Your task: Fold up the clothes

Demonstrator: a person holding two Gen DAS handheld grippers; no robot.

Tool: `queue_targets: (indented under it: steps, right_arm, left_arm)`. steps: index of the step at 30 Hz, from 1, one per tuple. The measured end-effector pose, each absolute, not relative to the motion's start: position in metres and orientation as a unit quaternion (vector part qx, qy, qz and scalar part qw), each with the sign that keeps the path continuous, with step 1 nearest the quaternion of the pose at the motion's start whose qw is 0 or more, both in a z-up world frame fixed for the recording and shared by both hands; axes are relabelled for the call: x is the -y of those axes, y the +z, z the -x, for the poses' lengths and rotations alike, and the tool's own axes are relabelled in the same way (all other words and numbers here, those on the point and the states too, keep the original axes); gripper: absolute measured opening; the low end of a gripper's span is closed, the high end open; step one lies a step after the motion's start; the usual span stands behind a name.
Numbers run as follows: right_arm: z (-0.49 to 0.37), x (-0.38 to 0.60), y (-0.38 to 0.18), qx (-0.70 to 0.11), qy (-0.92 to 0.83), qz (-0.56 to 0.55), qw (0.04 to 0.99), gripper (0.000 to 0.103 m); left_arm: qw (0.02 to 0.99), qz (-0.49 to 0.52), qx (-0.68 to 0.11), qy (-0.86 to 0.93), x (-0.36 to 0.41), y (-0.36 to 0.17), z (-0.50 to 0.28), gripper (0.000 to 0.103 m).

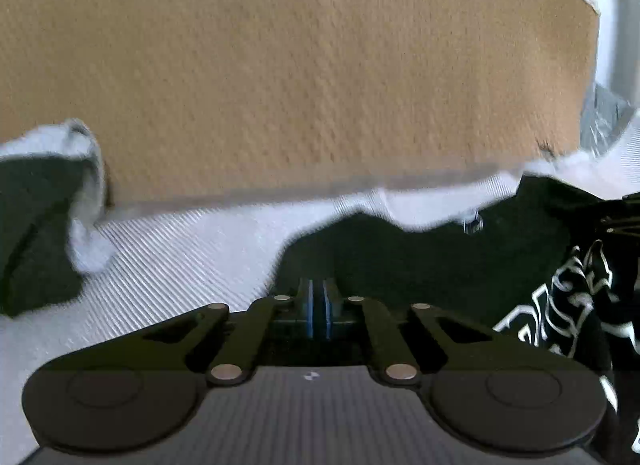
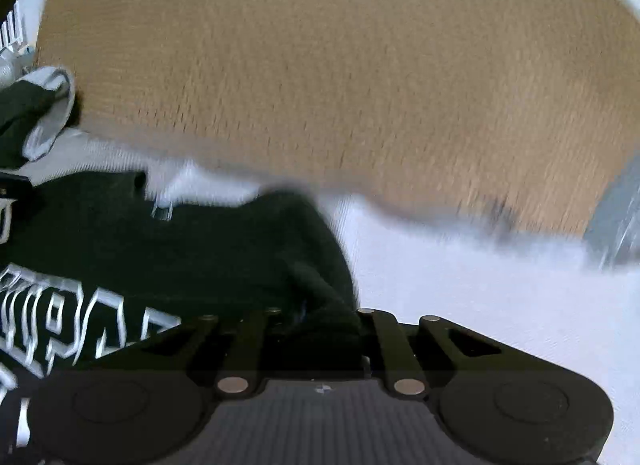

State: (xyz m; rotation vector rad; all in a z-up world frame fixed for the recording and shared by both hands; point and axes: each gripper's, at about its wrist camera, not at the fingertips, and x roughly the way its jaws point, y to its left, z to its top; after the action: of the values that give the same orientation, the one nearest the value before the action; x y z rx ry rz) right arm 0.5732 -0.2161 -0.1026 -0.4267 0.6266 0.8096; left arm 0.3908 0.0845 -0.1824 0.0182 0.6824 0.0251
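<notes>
Left wrist: left claw [image 1: 319, 297] pinching dark sweatshirt [image 1: 400, 257]; right claw [image 2: 316, 317] likewise.

A dark green-black garment [image 2: 200, 249] w/ white outlined lettering is seen on a white ribbed cloth [image 1: 168, 261]. Beyond it, a tan wood-grain tabletop [image 1: 320, 65] is shown. Blue pads are visible on black gripper fingers [image 1: 310, 307].

Tan table [image 1: 304, 65]; black-and-white garment [image 1: 420, 257]
</notes>
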Motion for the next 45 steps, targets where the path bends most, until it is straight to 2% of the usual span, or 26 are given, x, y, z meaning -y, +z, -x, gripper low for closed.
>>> queue_targets:
  steps: [3,7,11,17,27,32,34,37,38,39,40,41,42,44,45]
  right_arm:
    - [-0.57,0.234,-0.125,-0.27,0.417,0.211,0.842,0.018]
    - [-0.596,0.254,-0.132,-0.313,0.427,0.07,0.845,0.019]
    - [-0.595,0.264,-0.143,-0.291,0.437,0.027,0.851,0.019]
    - [-0.587,0.261,-0.143,-0.276,0.427,0.06,0.859,0.019]
    - [-0.567,0.252,-0.141,-0.241,0.399,0.132,0.875,0.018]
    - [-0.574,0.254,-0.134,-0.262,0.408,0.129,0.865,0.021]
    - [-0.574,0.251,-0.125,-0.268,0.416,0.157,0.855,0.026]
    - [-0.576,0.248,-0.111,-0.279,0.431,0.186,0.838,0.031]
    - [-0.576,0.249,-0.104,-0.276,0.44,0.185,0.835,0.033]
    - [-0.577,0.25,-0.098,-0.272,0.448,0.184,0.831,0.04]
    - [-0.577,0.251,-0.091,-0.268,0.457,0.183,0.828,0.052]
    - [-0.578,0.252,-0.085,-0.257,0.465,0.179,0.828,0.059]
    - [-0.58,0.253,-0.079,-0.246,0.469,0.172,0.831,0.07]
    - [-0.588,0.251,-0.07,-0.24,0.471,0.159,0.834,0.073]
    - [-0.593,0.248,-0.069,-0.242,0.472,0.153,0.834,0.073]
  left_arm:
    - [0.934,-0.012,-0.357,0.002,-0.076,-0.206,-0.388,0.015]
    - [0.944,0.021,-0.329,0.007,-0.082,-0.217,-0.377,0.015]
    - [0.947,0.029,-0.321,0.006,-0.084,-0.218,-0.379,0.015]
    - [0.945,-0.034,-0.324,0.013,-0.065,-0.235,-0.386,0.013]
    - [0.944,-0.056,-0.325,0.022,-0.06,-0.239,-0.383,0.014]
    - [0.936,-0.084,-0.343,0.015,-0.057,-0.231,-0.389,0.014]
    - [0.935,-0.079,-0.346,-0.002,-0.062,-0.224,-0.391,0.019]
    - [0.946,-0.06,-0.319,-0.02,-0.071,-0.208,-0.388,0.041]
    - [0.952,-0.049,-0.302,-0.025,-0.075,-0.201,-0.386,0.052]
    - [0.954,-0.043,-0.294,-0.032,-0.078,-0.194,-0.386,0.057]
    - [0.956,-0.043,-0.289,-0.039,-0.08,-0.189,-0.388,0.057]
    - [0.956,-0.046,-0.287,-0.045,-0.083,-0.184,-0.392,0.059]
    - [0.955,-0.048,-0.29,-0.05,-0.085,-0.18,-0.399,0.063]
    - [0.949,-0.042,-0.309,-0.052,-0.092,-0.176,-0.416,0.07]
    - [0.946,-0.038,-0.319,-0.051,-0.095,-0.177,-0.425,0.07]
